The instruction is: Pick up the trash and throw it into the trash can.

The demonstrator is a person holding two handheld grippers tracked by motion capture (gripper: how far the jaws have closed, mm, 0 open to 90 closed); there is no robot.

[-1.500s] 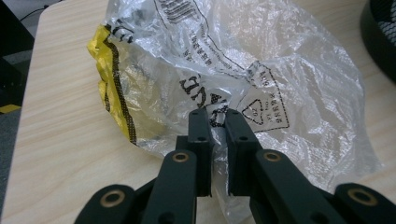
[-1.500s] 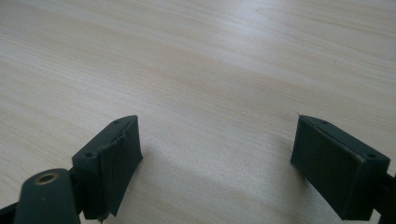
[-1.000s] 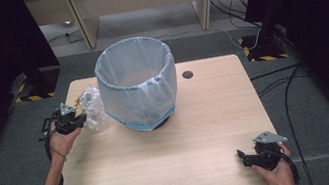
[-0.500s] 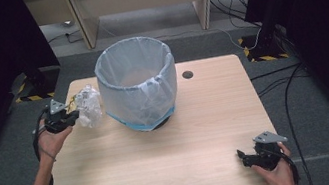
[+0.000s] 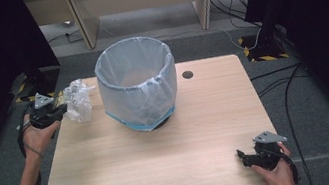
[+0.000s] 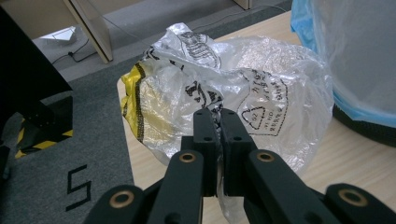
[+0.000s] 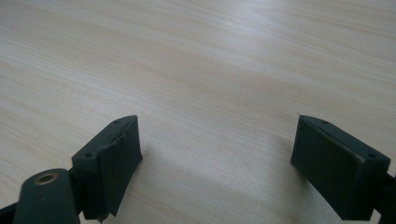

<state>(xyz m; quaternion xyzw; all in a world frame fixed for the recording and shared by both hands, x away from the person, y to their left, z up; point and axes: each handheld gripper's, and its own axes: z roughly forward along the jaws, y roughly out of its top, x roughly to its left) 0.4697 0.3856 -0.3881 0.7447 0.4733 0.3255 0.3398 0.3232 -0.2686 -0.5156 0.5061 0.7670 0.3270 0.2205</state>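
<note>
A crumpled clear plastic bag (image 5: 77,101) with black print and a yellow patch hangs above the table's far left corner. My left gripper (image 5: 58,112) is shut on the plastic bag (image 6: 224,93), its two jaws pressed together on the film, and my left gripper (image 6: 218,114) holds it up just left of the bin. The bin (image 5: 136,81) is a round basket lined with a pale blue bag and stands at the table's far middle. My right gripper (image 5: 242,156) rests low at the near right corner, open, and my right gripper (image 7: 217,144) has only bare wood between its jaws.
The light wooden table (image 5: 164,163) has a small dark round hole (image 5: 187,74) right of the bin. The bin's lined wall (image 6: 364,56) is close to the held bag. Grey carpet, cables and desk legs surround the table.
My left gripper has lifted the plastic bag and drawn it back to the left, away from the bin. The right gripper has stayed put.
</note>
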